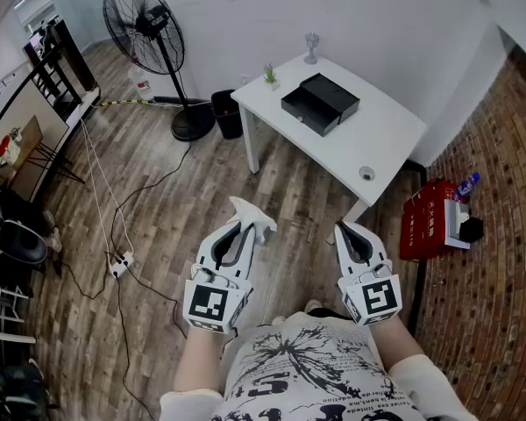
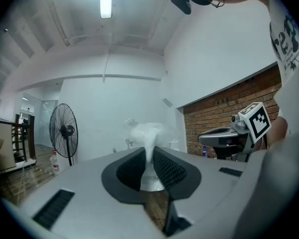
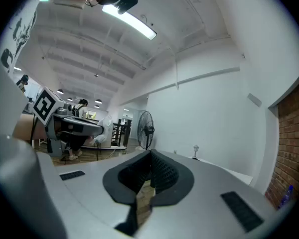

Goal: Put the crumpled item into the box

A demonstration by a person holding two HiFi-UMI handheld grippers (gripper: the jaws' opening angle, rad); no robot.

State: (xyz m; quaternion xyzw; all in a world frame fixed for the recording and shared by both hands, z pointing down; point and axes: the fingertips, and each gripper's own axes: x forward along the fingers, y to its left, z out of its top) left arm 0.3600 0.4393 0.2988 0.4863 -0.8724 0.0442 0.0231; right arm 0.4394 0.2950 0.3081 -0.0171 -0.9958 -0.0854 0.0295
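Over on the far left a standing fan sits on the wood floor, cables trailing past a power strip. Moving in, the left gripper is up in front of the person, jaws clenched on the crumpled item, a white wad poking out beyond the tips; in the left gripper view the pads pinch its thin lower part while the rest fluffs above them. Ahead, well apart from that wad, the black box rests on the white table, a small plant and a glass near the far edge. On to the right gripper: jaws pressed together, nothing between them. Far right, a red crate stands by the brick wall.
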